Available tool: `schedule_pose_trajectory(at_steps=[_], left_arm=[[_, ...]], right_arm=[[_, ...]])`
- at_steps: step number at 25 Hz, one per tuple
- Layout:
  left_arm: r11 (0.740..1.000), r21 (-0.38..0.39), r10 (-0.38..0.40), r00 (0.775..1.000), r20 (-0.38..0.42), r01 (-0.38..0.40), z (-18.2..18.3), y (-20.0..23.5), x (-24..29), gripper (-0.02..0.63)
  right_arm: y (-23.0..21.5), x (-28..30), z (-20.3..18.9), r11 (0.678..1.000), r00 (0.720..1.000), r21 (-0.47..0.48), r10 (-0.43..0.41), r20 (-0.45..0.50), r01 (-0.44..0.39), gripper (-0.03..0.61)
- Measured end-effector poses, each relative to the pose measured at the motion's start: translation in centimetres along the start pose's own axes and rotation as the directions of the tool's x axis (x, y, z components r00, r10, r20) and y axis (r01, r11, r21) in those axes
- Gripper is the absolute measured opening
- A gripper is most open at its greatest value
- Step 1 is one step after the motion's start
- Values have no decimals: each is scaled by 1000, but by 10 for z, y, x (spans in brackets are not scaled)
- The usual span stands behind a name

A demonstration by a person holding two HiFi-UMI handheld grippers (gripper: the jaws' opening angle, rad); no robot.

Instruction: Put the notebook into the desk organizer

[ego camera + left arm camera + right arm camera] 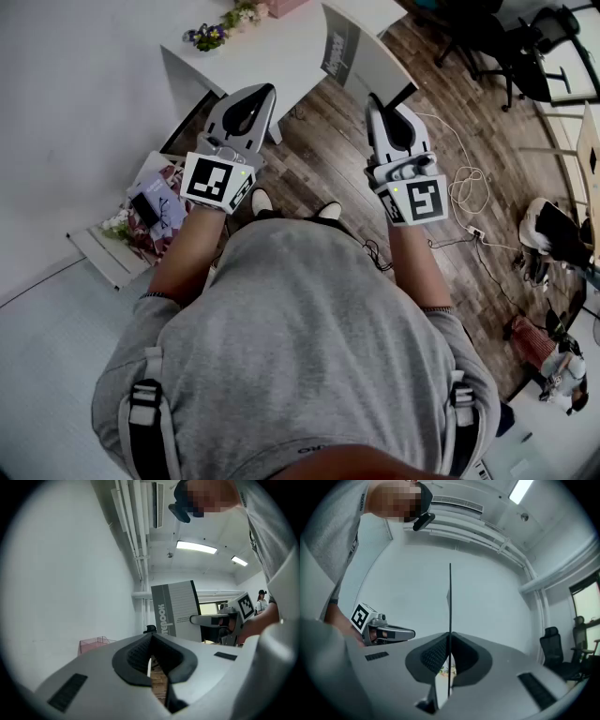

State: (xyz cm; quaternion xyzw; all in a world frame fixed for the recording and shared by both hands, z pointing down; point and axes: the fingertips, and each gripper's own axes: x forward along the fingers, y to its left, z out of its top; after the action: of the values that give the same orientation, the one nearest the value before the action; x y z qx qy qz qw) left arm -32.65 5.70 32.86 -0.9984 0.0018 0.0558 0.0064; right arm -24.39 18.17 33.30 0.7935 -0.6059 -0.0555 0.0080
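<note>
Closest to the camera, at 6 o'clock in the head view, is the person's torso (300, 356) in a gray shirt, with both forearms reaching up toward 12.

Just past it, at about 10 o'clock from center, the left gripper (261, 94) points away from the body. Its own view shows the two dark pads pressed together with nothing held, and only a slit of wooden floor (309, 159) visible behind them.

At about 1 o'clock from center, the right gripper (380, 103) is held level with the left one, and the two do not touch. Its fingers pinch the notebook (361, 52), a thin gray-and-white book that stands on edge and rises from the jaws toward 12 o'clock. In the right gripper view it appears only as a thin dark line running up from the closed pads.

At 9 o'clock a low white shelf (98, 253) holds flowers and small items.

Farther off, at 12 o'clock, a white table (281, 56) carries small flower pots (206, 36) and the pink mesh desk organizer (284, 6). The notebook is up in the air, not in the organizer.

At 2 o'clock, black office chairs (525, 47) stand in the distance.
</note>
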Motion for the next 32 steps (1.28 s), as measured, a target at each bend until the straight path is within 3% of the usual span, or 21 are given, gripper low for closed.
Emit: schedule_pose_trajectory(at_steps=[18, 32], left_arm=[[1000, 16, 8, 1000, -16, -7, -4, -3, -6, 20], [1000, 14, -15, 1000, -14, 15, -5, -36, 16, 20]], right_arm=[[0, -6, -4, 1000, 1000, 25, 6, 3, -6, 16], [-26, -34, -8, 1000, 1000, 27, -10, -5, 10, 17]])
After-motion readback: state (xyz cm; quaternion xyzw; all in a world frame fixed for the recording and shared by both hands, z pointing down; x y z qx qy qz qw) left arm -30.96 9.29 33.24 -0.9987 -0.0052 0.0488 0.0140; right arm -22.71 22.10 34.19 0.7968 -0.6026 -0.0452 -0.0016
